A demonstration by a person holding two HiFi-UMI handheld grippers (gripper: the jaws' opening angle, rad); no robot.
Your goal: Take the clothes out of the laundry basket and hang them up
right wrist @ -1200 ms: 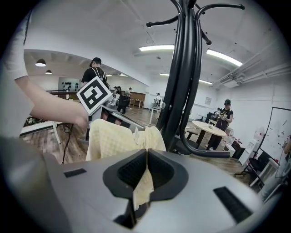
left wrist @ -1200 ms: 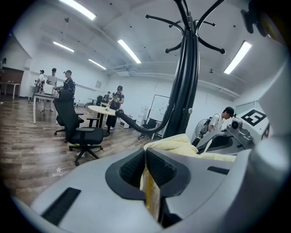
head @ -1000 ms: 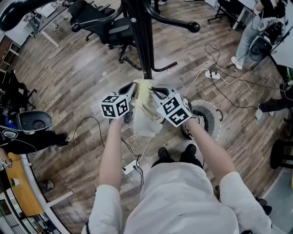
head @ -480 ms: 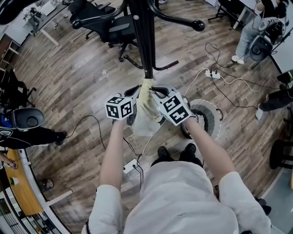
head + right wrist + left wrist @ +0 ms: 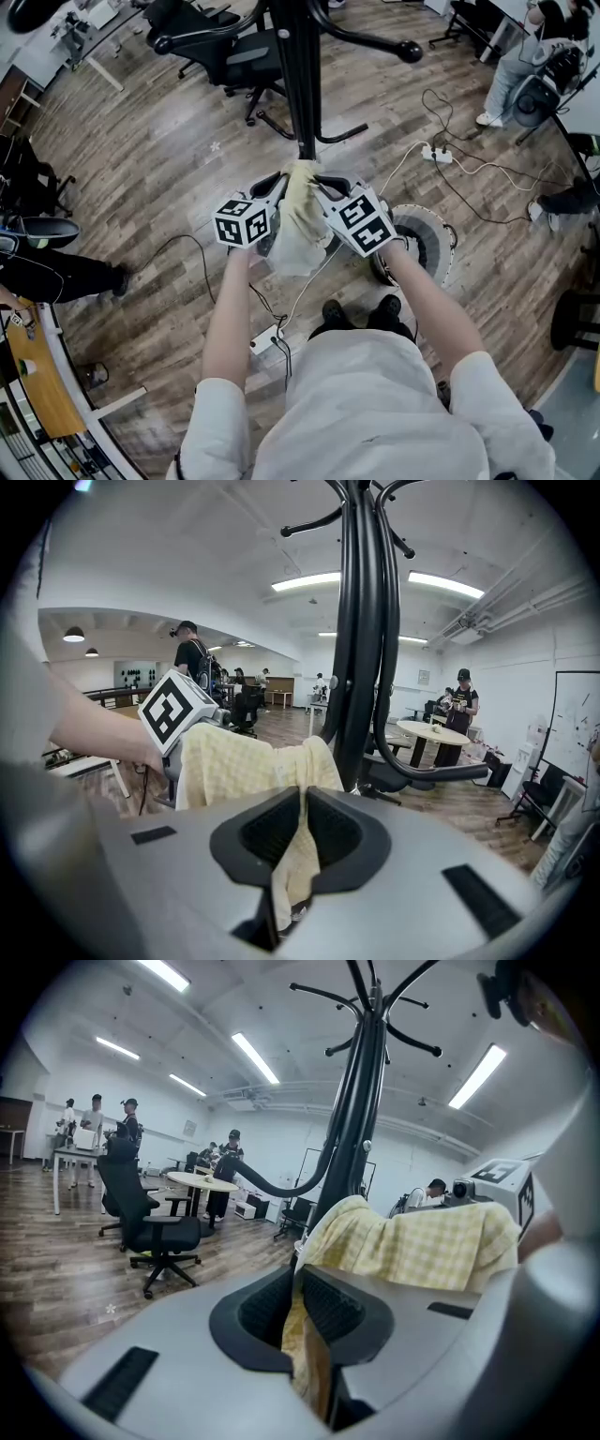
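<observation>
Yellow checked cloth [image 5: 298, 220] hangs between the two tongs, in front of the person and just before the black pole of the rack [image 5: 298, 84]. The left tongs [image 5: 298, 1283] are closed tight on one edge of the cloth. The fabric comes out from between the ribbed pads and drapes over toward the right. The right tongs [image 5: 302, 808] pinch another edge. Their jaws have just been opening a little, but the cloth is between them and the pads press on it at the tip. In the head view both tongs point toward the pole, close together, and the loose part of the cloth hangs down above the wooden floor [image 5: 159, 150]. A round basket [image 5: 441, 234] with a white rim stands on the floor near the person's right foot. A black chair [image 5: 216, 52] stands beyond the rack, and a white power strip [image 5: 437, 155] lies on the floor to the right.
</observation>
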